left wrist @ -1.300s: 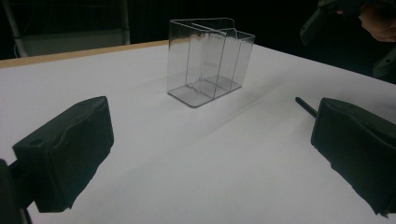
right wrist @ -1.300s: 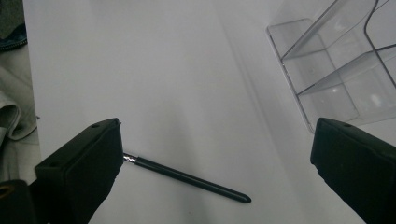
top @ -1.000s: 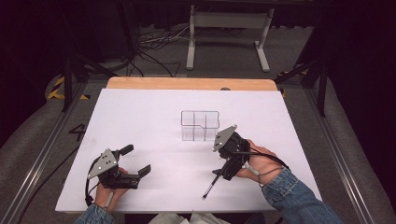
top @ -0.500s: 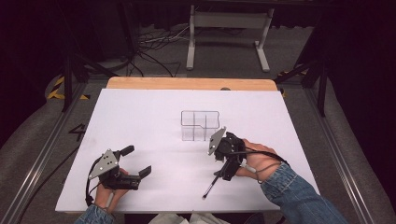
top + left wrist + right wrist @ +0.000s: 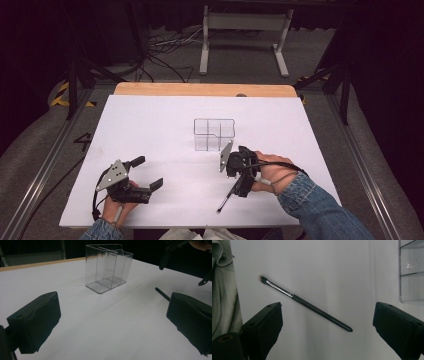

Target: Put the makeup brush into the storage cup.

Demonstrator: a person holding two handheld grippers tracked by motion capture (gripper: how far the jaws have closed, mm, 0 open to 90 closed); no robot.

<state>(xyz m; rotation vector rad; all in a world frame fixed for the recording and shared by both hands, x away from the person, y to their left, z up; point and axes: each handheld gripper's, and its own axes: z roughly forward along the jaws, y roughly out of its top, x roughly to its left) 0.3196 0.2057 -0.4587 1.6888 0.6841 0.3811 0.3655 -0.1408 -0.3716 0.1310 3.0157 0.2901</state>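
Note:
A thin black makeup brush (image 5: 307,304) lies flat on the white table, bristles toward the person's edge. My right gripper (image 5: 327,323) hovers over it, pointing down, jaws wide open on either side of the handle end and not touching it. In the high view the brush (image 5: 226,201) sticks out below my right gripper (image 5: 241,182). A clear plastic organizer (image 5: 214,134) with several compartments stands empty just beyond that gripper. My left gripper (image 5: 148,172) rests open at the front left, aimed at the organizer (image 5: 107,267) and the brush handle tip (image 5: 162,293).
The white table top (image 5: 150,125) has a wooden strip (image 5: 200,89) along its far edge. Metal rails run along both sides. Grey cloth (image 5: 223,290) shows past the table's near edge. A denim sleeve (image 5: 315,205) comes in at the lower right.
My right gripper has shifted a little to the left and tipped further down over the brush. The left gripper, brush and organizer have stayed put.

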